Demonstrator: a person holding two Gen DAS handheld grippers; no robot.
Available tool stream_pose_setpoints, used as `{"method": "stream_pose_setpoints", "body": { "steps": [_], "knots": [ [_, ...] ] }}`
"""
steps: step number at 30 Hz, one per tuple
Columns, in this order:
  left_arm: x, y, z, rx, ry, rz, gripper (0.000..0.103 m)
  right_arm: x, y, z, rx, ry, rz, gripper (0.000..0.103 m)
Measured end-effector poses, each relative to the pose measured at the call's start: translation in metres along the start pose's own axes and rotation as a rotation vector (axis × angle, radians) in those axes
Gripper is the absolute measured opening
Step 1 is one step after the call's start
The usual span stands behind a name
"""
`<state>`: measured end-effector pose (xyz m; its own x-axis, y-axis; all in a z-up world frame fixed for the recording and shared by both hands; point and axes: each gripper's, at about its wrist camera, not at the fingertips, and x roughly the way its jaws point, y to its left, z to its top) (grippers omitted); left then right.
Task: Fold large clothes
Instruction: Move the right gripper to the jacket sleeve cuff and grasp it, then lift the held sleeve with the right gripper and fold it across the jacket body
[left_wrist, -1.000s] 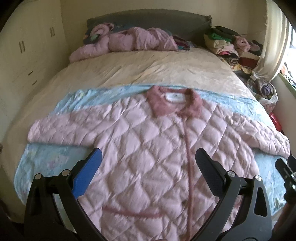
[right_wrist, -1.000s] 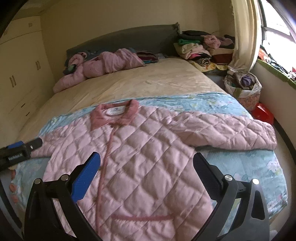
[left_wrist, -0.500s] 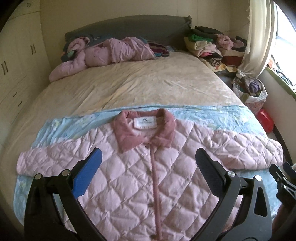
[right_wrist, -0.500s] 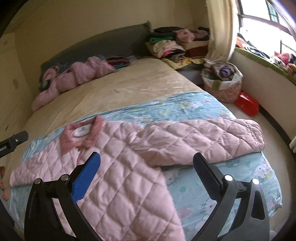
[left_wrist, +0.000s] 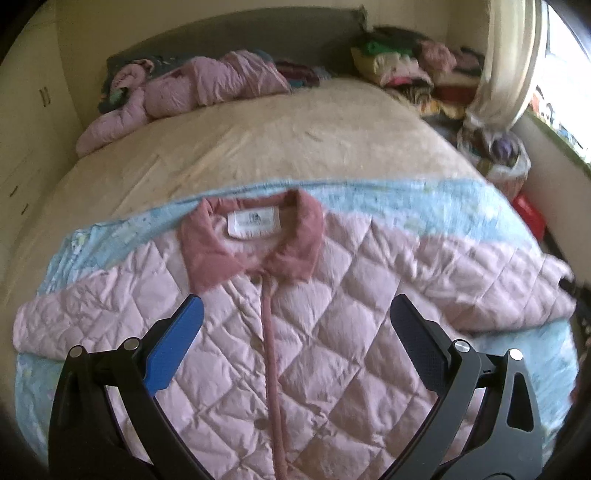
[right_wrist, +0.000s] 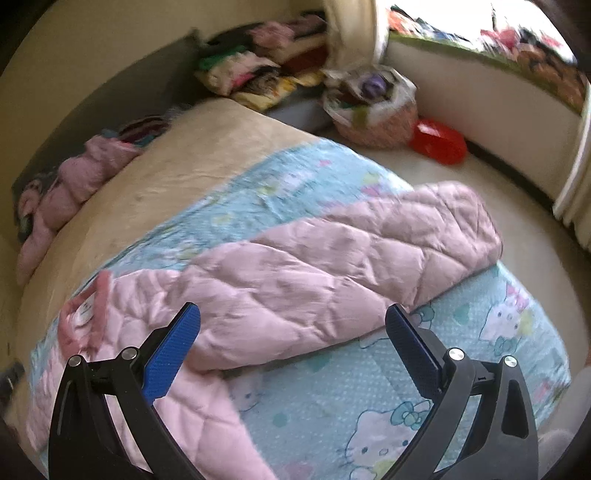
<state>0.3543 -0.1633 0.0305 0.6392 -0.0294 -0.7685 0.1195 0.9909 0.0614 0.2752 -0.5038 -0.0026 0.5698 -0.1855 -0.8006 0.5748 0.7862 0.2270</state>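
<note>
Right gripper (right_wrist: 291, 332) just swung off toward the jacket's (left_wrist: 314, 332) sleeve (right_wrist: 351, 258) at 3 o'clock; left gripper (left_wrist: 295, 325) hangs over the chest. Both sets of fingers wide open, empty, so folding starts there, I reckon.

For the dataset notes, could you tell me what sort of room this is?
Most likely a home bedroom: a large bed with a dark headboard, a quilted pink jacket spread on it, and stacked clothes by the window.

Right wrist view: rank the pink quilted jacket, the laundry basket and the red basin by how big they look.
1. pink quilted jacket, by far the largest
2. laundry basket
3. red basin

The basket and basin sit farther away, so their true sizes stay unsure.
</note>
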Motion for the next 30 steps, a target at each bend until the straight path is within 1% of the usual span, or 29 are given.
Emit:
{"method": "stream_pose_setpoints", "body": {
  "steps": [1, 4, 8, 11, 12, 14, 16, 19, 21, 22, 23, 24, 25, 26, 27, 28, 30],
  "knots": [
    [0.003, -0.002, -0.005, 0.006, 0.002, 0.001, 0.095, 0.011, -0.010, 0.000, 0.035, 0.016, -0.023, 0.099],
    [0.011, -0.005, -0.022, 0.005, 0.001, -0.028, 0.095, 0.038, -0.034, -0.001, 0.101, 0.060, -0.114, 0.099],
    [0.023, -0.003, -0.039, 0.015, 0.031, -0.019, 0.095, 0.066, -0.065, 0.000, 0.215, 0.096, -0.132, 0.099],
    [0.028, 0.006, -0.049, 0.019, 0.039, -0.021, 0.095, 0.081, -0.084, 0.002, 0.292, 0.102, -0.135, 0.099],
    [0.028, 0.010, -0.052, 0.017, 0.039, -0.022, 0.095, 0.087, -0.091, 0.002, 0.328, 0.110, -0.126, 0.099],
    [0.030, 0.019, -0.059, 0.006, 0.048, -0.021, 0.095, 0.099, -0.105, 0.001, 0.403, 0.129, -0.079, 0.099],
    [0.031, 0.026, -0.063, -0.002, 0.063, -0.020, 0.095, 0.107, -0.115, 0.000, 0.453, 0.126, -0.057, 0.099],
    [0.031, 0.036, -0.064, -0.011, 0.062, -0.007, 0.095, 0.111, -0.126, 0.004, 0.506, 0.089, -0.022, 0.099],
    [0.030, 0.042, -0.064, -0.022, 0.069, -0.014, 0.095, 0.111, -0.133, 0.009, 0.540, 0.050, 0.009, 0.099],
    [0.030, 0.046, -0.064, -0.026, 0.077, -0.022, 0.095, 0.110, -0.139, 0.010, 0.582, 0.023, 0.047, 0.098],
    [0.030, 0.050, -0.064, -0.026, 0.086, -0.037, 0.095, 0.109, -0.147, 0.010, 0.618, -0.002, 0.078, 0.092],
    [0.029, 0.052, -0.064, -0.026, 0.091, -0.042, 0.095, 0.111, -0.151, 0.012, 0.635, -0.012, 0.090, 0.079],
    [0.027, 0.057, -0.064, -0.032, 0.095, -0.042, 0.095, 0.111, -0.157, 0.013, 0.648, -0.023, 0.096, 0.071],
    [0.025, 0.060, -0.063, -0.039, 0.094, -0.043, 0.095, 0.112, -0.161, 0.013, 0.660, -0.028, 0.104, 0.054],
    [0.023, 0.065, -0.062, -0.047, 0.089, -0.041, 0.095, 0.113, -0.164, 0.014, 0.672, -0.028, 0.118, 0.042],
    [0.020, 0.068, -0.062, -0.052, 0.084, -0.041, 0.095, 0.112, -0.168, 0.013, 0.689, -0.031, 0.144, 0.037],
    [0.015, 0.077, -0.060, -0.072, 0.073, -0.040, 0.095, 0.103, -0.169, 0.018, 0.681, -0.053, 0.178, 0.023]
  ]
}}
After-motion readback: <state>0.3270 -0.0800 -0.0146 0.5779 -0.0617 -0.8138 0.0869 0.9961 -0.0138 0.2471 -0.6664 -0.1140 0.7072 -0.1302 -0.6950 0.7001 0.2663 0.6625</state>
